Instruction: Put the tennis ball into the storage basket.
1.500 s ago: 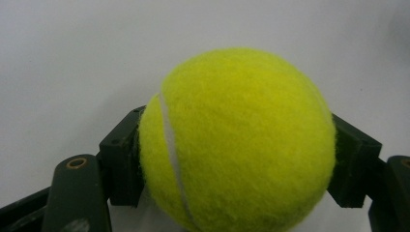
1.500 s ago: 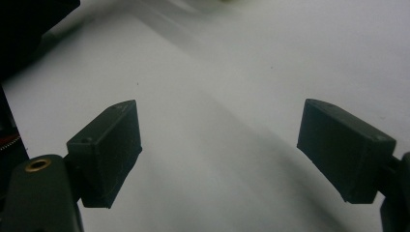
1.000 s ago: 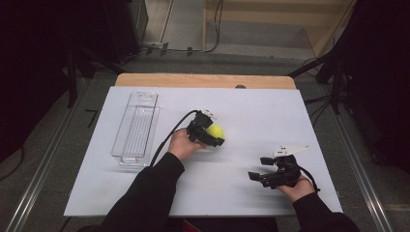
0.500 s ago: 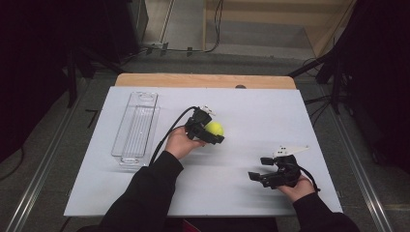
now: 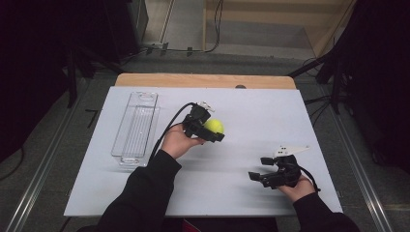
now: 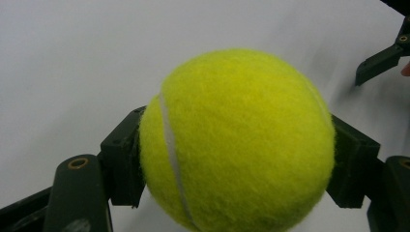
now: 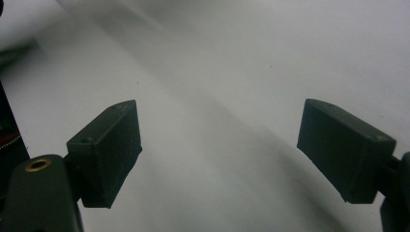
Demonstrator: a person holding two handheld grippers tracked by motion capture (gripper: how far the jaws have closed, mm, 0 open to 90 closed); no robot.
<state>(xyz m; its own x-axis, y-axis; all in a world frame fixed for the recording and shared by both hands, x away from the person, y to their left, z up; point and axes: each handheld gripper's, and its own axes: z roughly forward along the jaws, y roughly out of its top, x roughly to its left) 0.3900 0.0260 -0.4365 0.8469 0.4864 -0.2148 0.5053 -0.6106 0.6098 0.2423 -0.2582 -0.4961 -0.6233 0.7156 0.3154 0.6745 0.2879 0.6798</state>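
Note:
A yellow-green tennis ball (image 5: 214, 126) sits between the jaws of my left gripper (image 5: 209, 129), which is shut on it above the middle of the white table. In the left gripper view the tennis ball (image 6: 237, 142) is close up, with both black pads (image 6: 123, 164) pressed against its sides. My right gripper (image 5: 261, 170) rests low near the front right of the table, jaws wide apart and nothing between them. In the right gripper view its two pads (image 7: 109, 150) stand far apart over bare white surface.
A clear plastic tray (image 5: 136, 126) lies lengthwise on the left part of the white table (image 5: 251, 111). A wooden strip (image 5: 203, 80) borders the far edge. Cables and dark stands surround the table on the floor.
My left gripper has risen with the tennis ball held in it and shifted slightly toward the far side. The right gripper has stayed where it was.

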